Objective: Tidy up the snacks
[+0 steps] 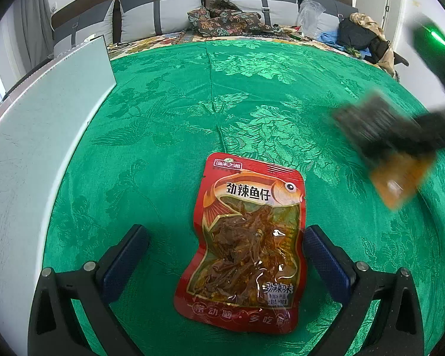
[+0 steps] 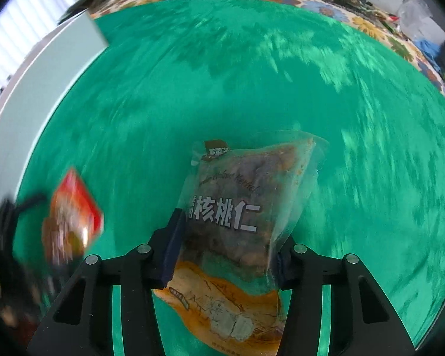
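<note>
Two snack packets, two tongs, one green cloth.

The red fish snack packet (image 1: 247, 243) lies flat on the green cloth (image 1: 252, 95), between the wide-open blue pads of the left tongs (image 1: 225, 255), which touch nothing. The right tongs (image 2: 226, 249) have their pads pressed on the walnut packet (image 2: 240, 207), held clear of the cloth, to the right of the red packet. A white panel (image 1: 44, 136) stands along the cloth's left edge; beyond the far edge are grey cushions (image 1: 160, 6), a patterned garment (image 1: 225, 17) and a clear plastic bag (image 1: 310, 14). Only the right wrist view shows the walnut packet's print; in the left view it is a blur (image 1: 397, 178), while the red packet blurs in the right view (image 2: 74, 216).
</note>
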The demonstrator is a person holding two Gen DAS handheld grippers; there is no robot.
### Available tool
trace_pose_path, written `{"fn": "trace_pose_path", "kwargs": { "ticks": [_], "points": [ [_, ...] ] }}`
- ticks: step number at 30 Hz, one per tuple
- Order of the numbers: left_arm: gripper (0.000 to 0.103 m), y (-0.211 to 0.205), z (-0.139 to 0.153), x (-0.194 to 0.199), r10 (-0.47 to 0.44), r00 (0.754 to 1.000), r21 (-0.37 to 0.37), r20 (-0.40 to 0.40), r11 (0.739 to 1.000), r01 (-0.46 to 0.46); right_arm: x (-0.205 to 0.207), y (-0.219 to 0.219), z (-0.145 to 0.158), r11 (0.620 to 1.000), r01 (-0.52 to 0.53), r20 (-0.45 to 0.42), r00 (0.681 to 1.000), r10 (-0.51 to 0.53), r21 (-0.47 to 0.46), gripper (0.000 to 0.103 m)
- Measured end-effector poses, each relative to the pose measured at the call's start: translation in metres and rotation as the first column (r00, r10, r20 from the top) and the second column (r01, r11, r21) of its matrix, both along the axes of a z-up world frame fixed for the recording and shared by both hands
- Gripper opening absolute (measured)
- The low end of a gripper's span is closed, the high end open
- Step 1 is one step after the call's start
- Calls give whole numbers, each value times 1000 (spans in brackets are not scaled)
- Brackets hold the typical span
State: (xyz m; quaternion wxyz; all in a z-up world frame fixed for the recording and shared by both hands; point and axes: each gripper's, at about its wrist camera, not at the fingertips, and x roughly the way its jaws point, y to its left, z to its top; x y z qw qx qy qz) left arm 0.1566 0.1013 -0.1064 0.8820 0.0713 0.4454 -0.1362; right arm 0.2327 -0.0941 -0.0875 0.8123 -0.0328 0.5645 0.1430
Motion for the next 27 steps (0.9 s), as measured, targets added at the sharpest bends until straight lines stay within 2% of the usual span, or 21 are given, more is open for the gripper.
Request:
{"fn": "trace_pose_path", "kwargs": {
  "ticks": [2, 4, 8, 12, 15, 17, 20, 22, 27],
  "points": [
    [103, 0, 0, 0, 0, 1000, 0, 0, 1000, 0, -36, -16, -1, 999, -33, 30, 999, 32, 13, 56],
    [103, 0, 0, 0, 0, 1000, 0, 0, 1000, 0, -63, -31, -3, 1000, -29, 73, 997, 28, 9, 72],
    [103, 0, 0, 0, 0, 1000, 0, 0, 1000, 0, -101, -69, 0, 998, 60, 146, 987, -62, 19, 72],
    [103, 0, 0, 0, 0, 1000, 0, 0, 1000, 0, -125, -94, 6, 984, 153, 212, 963, -169, 92, 71],
    [103, 0, 0, 0, 0, 1000, 0, 0, 1000, 0, -129, -106, -5, 972, 194, 173, 961, -216, 133, 72],
    [103, 0, 0, 0, 0, 1000, 0, 0, 1000, 0, -131, -113, -5, 965, 210, 180, 955, -237, 157, 72],
    [103, 0, 0, 0, 0, 1000, 0, 0, 1000, 0, -136, -122, -1, 951, 243, 162, 948, -274, 190, 72],
    [103, 0, 0, 0, 0, 1000, 0, 0, 1000, 0, -146, -130, 7, 941, 250, 182, 939, -294, 230, 72],
    [103, 0, 0, 0, 0, 1000, 1, 1, 1000, 0, -162, -149, 9, 924, 325, 204, 909, -364, 200, 72]
  ]
}}
